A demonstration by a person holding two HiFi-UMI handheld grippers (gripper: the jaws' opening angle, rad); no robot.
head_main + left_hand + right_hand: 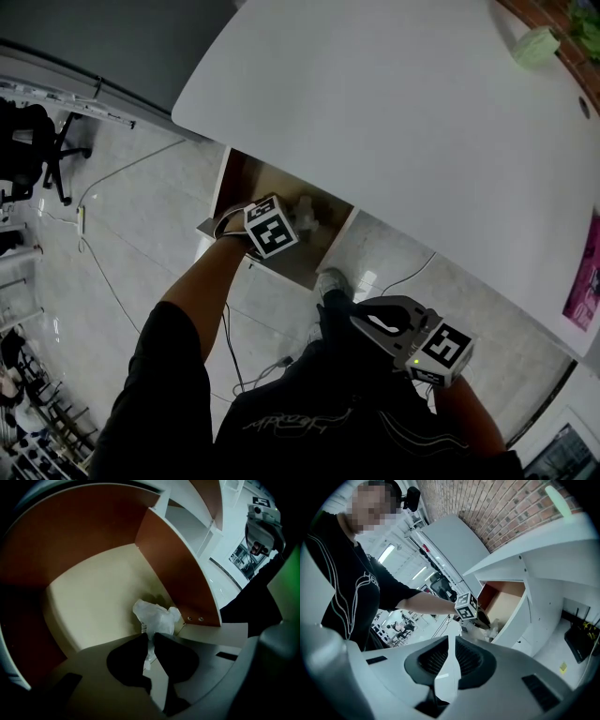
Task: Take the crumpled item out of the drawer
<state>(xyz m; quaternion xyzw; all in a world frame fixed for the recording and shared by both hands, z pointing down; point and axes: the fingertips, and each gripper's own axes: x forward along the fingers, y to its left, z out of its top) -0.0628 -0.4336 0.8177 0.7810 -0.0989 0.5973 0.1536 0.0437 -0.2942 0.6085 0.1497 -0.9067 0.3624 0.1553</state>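
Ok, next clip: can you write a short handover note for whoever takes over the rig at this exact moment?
Left gripper: down in the open drawer, jaws shut on a fold of the crumpled white item.
Right gripper: shut, empty, held back by the person's body, away from the drawer.
Item: on the drawer floor, in the corner by the brown side wall, under the white desk.
Done: drawer open, item gripped.
Left: lift the item out of the drawer.

White crumpled item (157, 616) in a drawer (93, 597) with cream floor and brown walls
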